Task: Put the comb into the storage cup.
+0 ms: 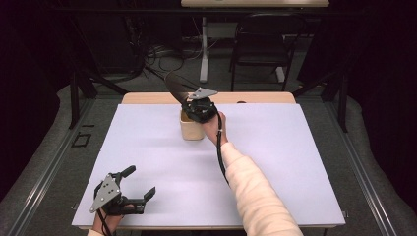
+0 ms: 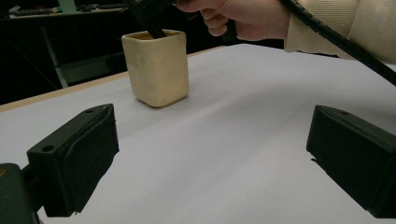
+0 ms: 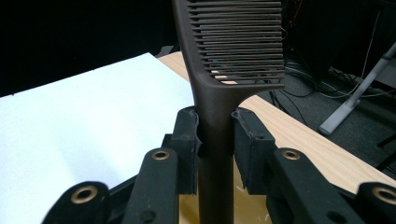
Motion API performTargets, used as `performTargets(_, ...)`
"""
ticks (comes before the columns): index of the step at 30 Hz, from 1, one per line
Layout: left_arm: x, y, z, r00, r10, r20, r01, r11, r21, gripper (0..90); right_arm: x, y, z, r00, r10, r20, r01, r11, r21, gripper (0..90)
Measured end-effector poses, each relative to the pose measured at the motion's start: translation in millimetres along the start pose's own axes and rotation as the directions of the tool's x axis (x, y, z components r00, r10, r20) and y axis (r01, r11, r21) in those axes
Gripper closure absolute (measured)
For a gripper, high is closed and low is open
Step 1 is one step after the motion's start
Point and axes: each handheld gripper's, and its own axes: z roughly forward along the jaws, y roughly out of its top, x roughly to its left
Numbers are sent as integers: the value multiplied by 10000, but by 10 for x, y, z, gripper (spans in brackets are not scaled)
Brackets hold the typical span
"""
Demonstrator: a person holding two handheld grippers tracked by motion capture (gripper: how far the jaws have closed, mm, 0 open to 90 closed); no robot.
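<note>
A dark brown comb [image 1: 174, 86] stands tilted, teeth end up, over a cream square cup [image 1: 192, 130] at the middle back of the table. My right gripper [image 1: 199, 110] is shut on the comb's handle, just above the cup. In the right gripper view the pads [image 3: 189, 135] press on the handle on both sides below the comb's teeth [image 3: 238, 42], and the cup's inside [image 3: 247, 205] lies underneath. The left gripper view has the cup [image 2: 156, 67] with a dark end dipping into its mouth. My left gripper [image 1: 141, 180] rests open near the front left corner, jaws wide apart and holding nothing [image 2: 210, 158].
A white sheet [image 1: 295, 162] covers the wooden table [image 1: 147, 98], whose bare strip runs along the far edge. Beyond the table stand a black chair [image 1: 260, 49] and a white desk leg [image 1: 204, 54], with cables on the floor. The right forearm's cream sleeve [image 1: 255, 191] crosses the table's front.
</note>
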Motion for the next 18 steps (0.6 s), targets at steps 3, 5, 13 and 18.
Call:
performTargets(3, 0, 1, -1, 10000, 12, -9, -12, 10000, 3, 22, 1, -7, 8, 10000, -20, -6, 20, 10000, 81, 712)
performTargets(5, -1, 0, -2, 10000, -11, -17, 11, 10000, 10, 22, 2, -10, 12, 10000, 11, -13, -10, 9999, 127, 711)
performTargets(13, -2, 0, -1, 10000, -21, -22, 21, 10000, 4, 23, 4, -23, 33, 10000, 7, 22, -7, 9997, 240, 711)
performTargets(18, 0, 1, -2, 10000, -12, -11, 12, 10000, 7, 23, 3, -35, 48, 10000, 18, 8, -18, 9993, 374, 710)
